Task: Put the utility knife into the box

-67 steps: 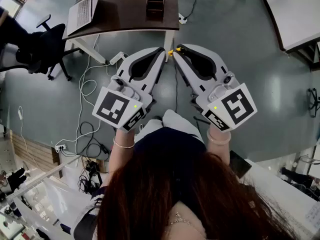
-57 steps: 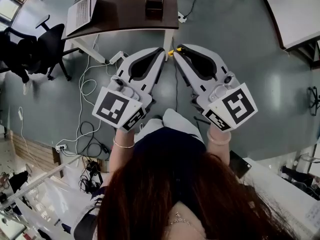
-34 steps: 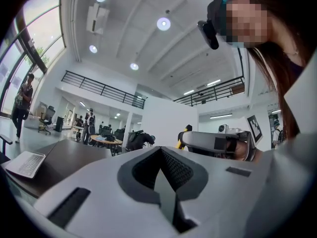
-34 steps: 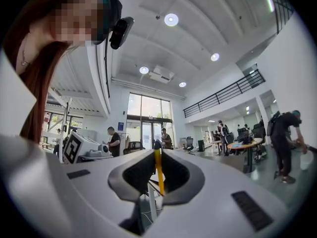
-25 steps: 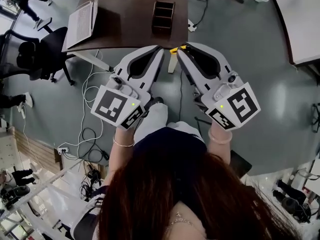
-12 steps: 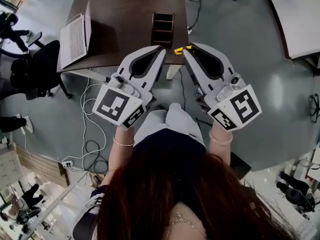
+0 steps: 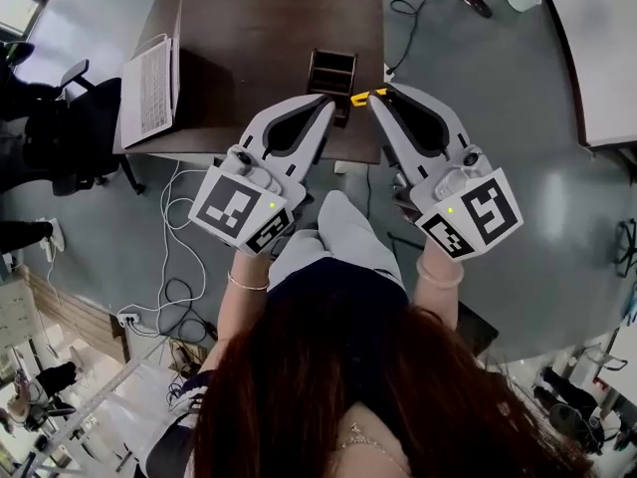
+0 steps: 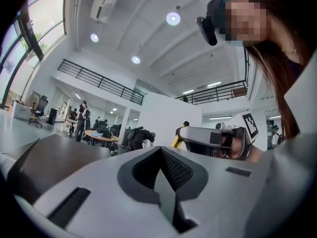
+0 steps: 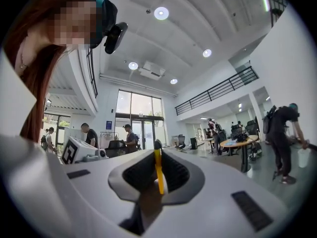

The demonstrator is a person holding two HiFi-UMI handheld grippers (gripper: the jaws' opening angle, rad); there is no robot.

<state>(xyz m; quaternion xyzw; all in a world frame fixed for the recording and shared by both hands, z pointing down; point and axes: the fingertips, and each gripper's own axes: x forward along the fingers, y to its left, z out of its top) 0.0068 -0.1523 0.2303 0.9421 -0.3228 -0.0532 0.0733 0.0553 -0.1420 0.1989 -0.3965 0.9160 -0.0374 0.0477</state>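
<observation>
No legible txt/nos. anywhere; blue wall sign [image 9: 108, 125] is too small & blurry to read.

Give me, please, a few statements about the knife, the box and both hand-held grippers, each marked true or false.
1. The right hand-held gripper is shut on the yellow utility knife. True.
2. The utility knife lies in the box. False: it is between the right hand-held gripper's jaws.
3. The left hand-held gripper is shut and holds nothing. True.
4. The box stands on the floor. False: it stands on the brown table.
5. The laptop is closed. False: it is open.
</observation>
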